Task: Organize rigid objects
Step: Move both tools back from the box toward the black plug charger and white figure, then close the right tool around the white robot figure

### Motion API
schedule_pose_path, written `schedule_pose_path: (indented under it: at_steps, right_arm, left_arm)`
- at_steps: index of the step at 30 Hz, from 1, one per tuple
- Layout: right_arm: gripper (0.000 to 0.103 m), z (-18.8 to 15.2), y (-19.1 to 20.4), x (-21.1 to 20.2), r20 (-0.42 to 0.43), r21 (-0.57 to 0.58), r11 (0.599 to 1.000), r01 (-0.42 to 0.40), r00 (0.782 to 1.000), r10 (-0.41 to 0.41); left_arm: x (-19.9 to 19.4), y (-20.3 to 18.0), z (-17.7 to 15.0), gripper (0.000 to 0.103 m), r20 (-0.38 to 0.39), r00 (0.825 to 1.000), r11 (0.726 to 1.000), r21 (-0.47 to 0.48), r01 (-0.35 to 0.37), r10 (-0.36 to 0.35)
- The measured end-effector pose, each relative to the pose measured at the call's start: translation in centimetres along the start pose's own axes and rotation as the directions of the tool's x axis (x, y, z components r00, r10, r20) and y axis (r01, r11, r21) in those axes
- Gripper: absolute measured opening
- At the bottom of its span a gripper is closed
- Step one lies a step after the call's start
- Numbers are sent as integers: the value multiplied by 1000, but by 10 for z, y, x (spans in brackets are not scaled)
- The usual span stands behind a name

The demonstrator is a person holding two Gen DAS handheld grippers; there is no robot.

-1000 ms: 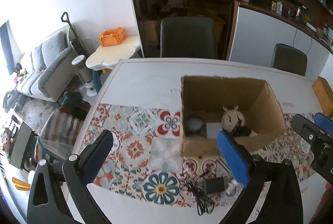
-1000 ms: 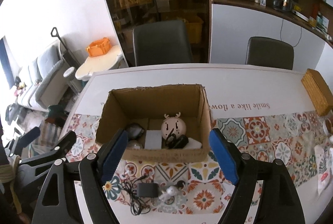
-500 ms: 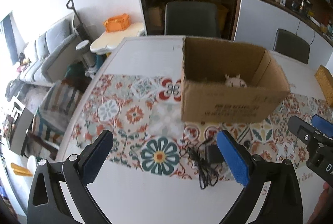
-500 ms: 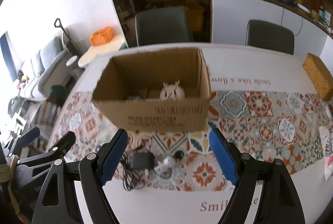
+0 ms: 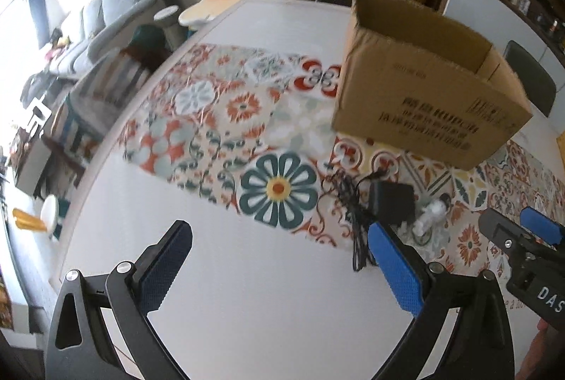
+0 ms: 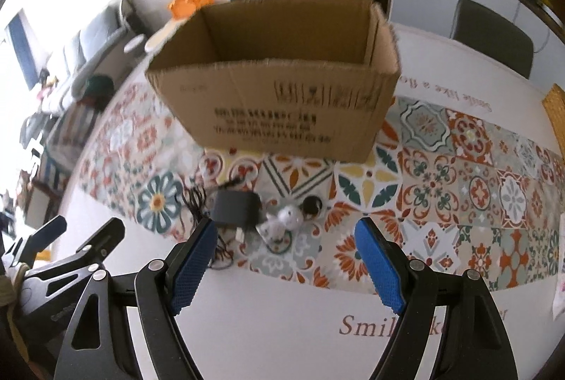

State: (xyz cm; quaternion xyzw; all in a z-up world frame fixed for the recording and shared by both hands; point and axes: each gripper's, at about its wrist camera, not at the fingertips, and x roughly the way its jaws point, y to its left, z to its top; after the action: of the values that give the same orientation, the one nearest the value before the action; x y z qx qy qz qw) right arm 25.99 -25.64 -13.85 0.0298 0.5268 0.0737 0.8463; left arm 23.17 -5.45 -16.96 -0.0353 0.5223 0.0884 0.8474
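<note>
Both grippers have sunk; box interior now hidden | left gripper [image 5: 279,256] agape, empty | right gripper [image 6: 286,260] agape, empty | cardboard box [image 6: 282,97] print blurred; tablecloth [image 6: 353,327] reads "Smil" | black adapter [image 6: 235,207], white figure [image 6: 286,219] before box; dark round piece [image 6: 312,205] clear only in right view | bare cloth near edge.

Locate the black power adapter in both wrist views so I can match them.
Left wrist: power adapter sits right of centre, just above the left gripper's right finger.
Right wrist: it sits left of centre, above the right gripper's left finger.
Shared landmark: cardboard box behind it.
</note>
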Motion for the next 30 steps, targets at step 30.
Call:
schedule_pose_path:
  at_steps: [30]
  right_arm:
    - [66,6,19,127,-271,-336,939,-75,962,-20]
  left_arm:
    - [69,-13,-33,102,-172,977,983,-113,-145,125]
